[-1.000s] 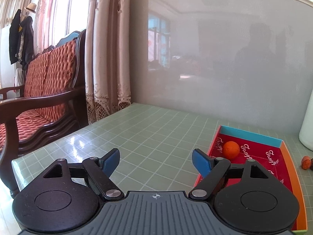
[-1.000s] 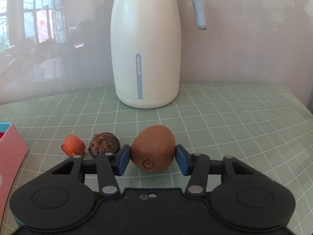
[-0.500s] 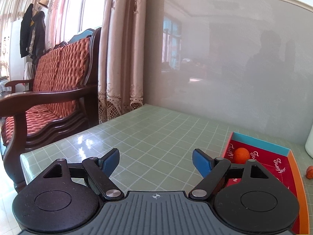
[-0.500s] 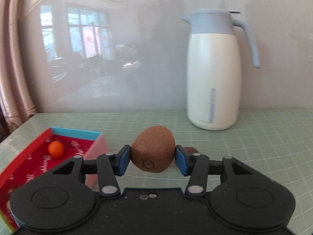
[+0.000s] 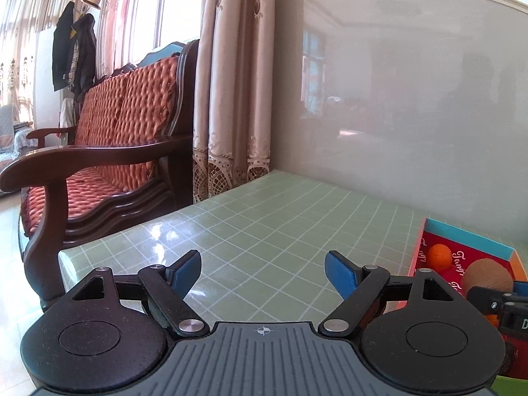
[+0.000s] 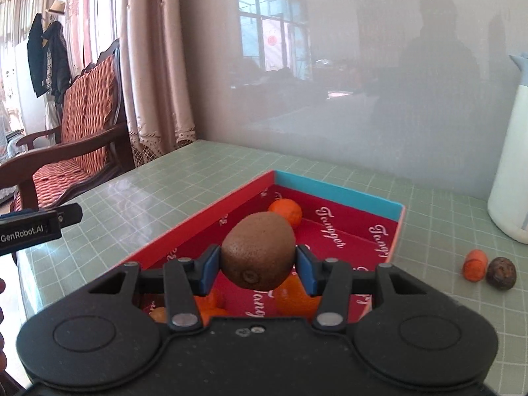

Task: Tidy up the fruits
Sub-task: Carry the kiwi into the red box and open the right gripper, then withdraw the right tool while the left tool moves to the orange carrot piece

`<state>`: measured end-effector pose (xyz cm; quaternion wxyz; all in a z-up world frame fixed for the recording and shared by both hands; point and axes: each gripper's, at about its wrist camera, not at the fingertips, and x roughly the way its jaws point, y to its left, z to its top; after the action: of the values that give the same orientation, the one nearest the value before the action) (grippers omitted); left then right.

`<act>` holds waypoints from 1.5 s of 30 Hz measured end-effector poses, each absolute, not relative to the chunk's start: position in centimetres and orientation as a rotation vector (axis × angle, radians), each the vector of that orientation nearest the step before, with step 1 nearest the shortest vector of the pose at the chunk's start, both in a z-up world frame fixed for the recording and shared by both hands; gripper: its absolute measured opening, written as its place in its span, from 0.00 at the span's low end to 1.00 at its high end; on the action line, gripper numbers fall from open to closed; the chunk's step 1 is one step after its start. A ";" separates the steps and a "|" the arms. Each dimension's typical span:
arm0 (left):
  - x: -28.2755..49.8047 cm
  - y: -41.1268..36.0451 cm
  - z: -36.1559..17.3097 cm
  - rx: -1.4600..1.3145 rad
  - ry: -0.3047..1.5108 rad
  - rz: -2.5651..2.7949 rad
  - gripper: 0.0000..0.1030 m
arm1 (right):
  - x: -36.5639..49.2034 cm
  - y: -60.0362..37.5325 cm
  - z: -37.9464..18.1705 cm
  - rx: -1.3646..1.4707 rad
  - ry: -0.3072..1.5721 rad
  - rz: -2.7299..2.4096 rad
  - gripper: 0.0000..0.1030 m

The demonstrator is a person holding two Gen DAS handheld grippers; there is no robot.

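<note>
**Kiwi held over the red box, left claw empty**

The desk (image 6: pixel 435 217), covered in a green grid mat, runs up to a glossy grey wall; a wooden sofa (image 5: pixel 109 151) with orange cushions stands off its left end. On the desk lies a shallow red box (image 6: pixel 343 231) with a blue far wall. A white jug (image 6: pixel 510 171) stands at the right edge, well apart from the box.

The right claw (image 6: pixel 257 265) points forward and somewhat down, its blue pads pressed on either side of a brown kiwi (image 6: pixel 257 254), which hangs above the near half of the box. Beyond the kiwi a small orange fruit (image 6: pixel 286 210) lies near the box's far wall; more orange fruit shows beneath the claw, though how many pieces cannot be told. Right of the box, on the mat, an orange piece (image 6: pixel 475 265) sits just beside a dark wrinkled fruit (image 6: pixel 501 272).

The left claw (image 5: pixel 262 272) hangs over bare mat left of the box, jaws wide with nothing between them.
</note>
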<state>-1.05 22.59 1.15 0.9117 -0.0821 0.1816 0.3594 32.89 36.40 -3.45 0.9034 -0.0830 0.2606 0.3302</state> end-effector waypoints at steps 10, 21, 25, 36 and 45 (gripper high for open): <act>-0.2 20.7 1.5 -0.142 0.360 0.689 0.80 | 31.5 35.2 -2.4 -0.189 0.462 0.653 0.62; 2.5 14.7 2.0 -0.088 0.347 0.535 0.80 | 32.2 24.2 -0.6 -0.103 0.387 0.298 0.71; 3.5 11.0 2.1 -0.037 0.336 0.448 0.80 | 32.7 18.5 -0.6 -0.041 0.395 0.125 0.72; 7.3 0.6 1.2 0.065 0.374 0.170 0.80 | 31.6 7.4 -1.0 0.020 0.364 -0.220 0.80; 11.8 -4.8 0.0 0.167 0.443 0.067 0.79 | 30.5 3.9 -1.3 0.056 0.365 -0.325 0.80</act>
<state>11.85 -4.82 -0.01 0.9715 0.0829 0.2196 0.0331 30.49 3.89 -1.29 0.9699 0.0278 0.1806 -0.1611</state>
